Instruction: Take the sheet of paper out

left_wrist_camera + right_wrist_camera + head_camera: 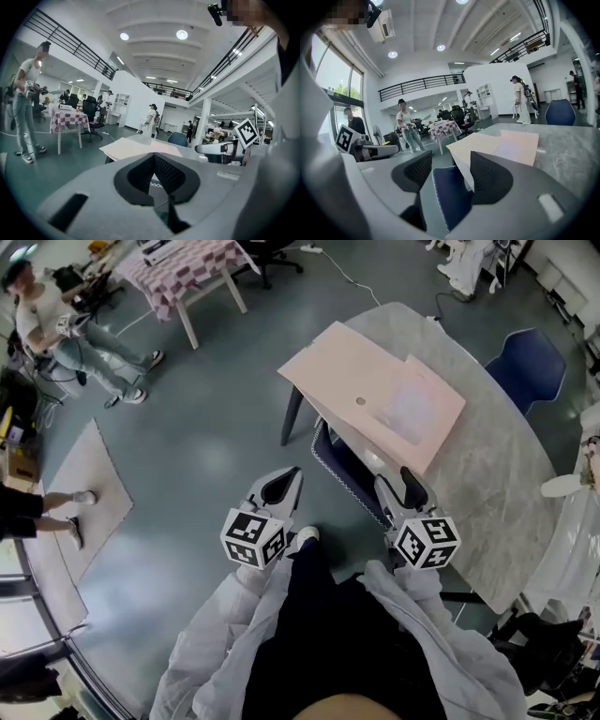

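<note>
The pink sheet of paper [424, 401] lies on the grey table [487, 474], and both my claws are held apart from it.
The sheet rests flat on a wider beige cover [337, 367], and I cannot tell if it is partly inside it. One corner of the cover hangs over the table edge, above a blue chair [342, 465]. My right gripper [401, 486] is near the table edge, just short of the cover, with its jaws apart and nothing held. Only the blue chair shows beyond the gap. My left gripper [286, 482] hangs over the floor [216, 446], well apart from the table, its jaws closed together and empty.
</note>
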{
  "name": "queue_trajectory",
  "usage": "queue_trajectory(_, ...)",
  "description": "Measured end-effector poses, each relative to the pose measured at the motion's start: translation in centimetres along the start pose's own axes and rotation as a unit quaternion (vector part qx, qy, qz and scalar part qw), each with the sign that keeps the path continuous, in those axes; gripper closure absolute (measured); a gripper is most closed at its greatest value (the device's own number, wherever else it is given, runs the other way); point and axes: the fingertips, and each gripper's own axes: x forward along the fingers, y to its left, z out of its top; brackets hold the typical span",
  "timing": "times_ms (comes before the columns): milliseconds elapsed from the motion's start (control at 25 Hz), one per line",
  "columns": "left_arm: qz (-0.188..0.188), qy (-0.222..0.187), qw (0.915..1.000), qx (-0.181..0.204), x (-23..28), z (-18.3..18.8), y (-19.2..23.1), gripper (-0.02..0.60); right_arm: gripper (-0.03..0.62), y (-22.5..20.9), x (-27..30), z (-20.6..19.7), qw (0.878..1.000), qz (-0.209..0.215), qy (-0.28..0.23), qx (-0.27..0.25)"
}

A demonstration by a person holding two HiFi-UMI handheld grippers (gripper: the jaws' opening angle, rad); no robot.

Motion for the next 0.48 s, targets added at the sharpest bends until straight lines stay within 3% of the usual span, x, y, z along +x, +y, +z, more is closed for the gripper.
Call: queue_trajectory(480, -0.068, 0.033, 0.9967, 0.029, 6.1, 3.0, 5.4, 0.581, 0.345, -3.6, 4.0, 2.9, 0.995, -0.093, -0.032, 0.020)
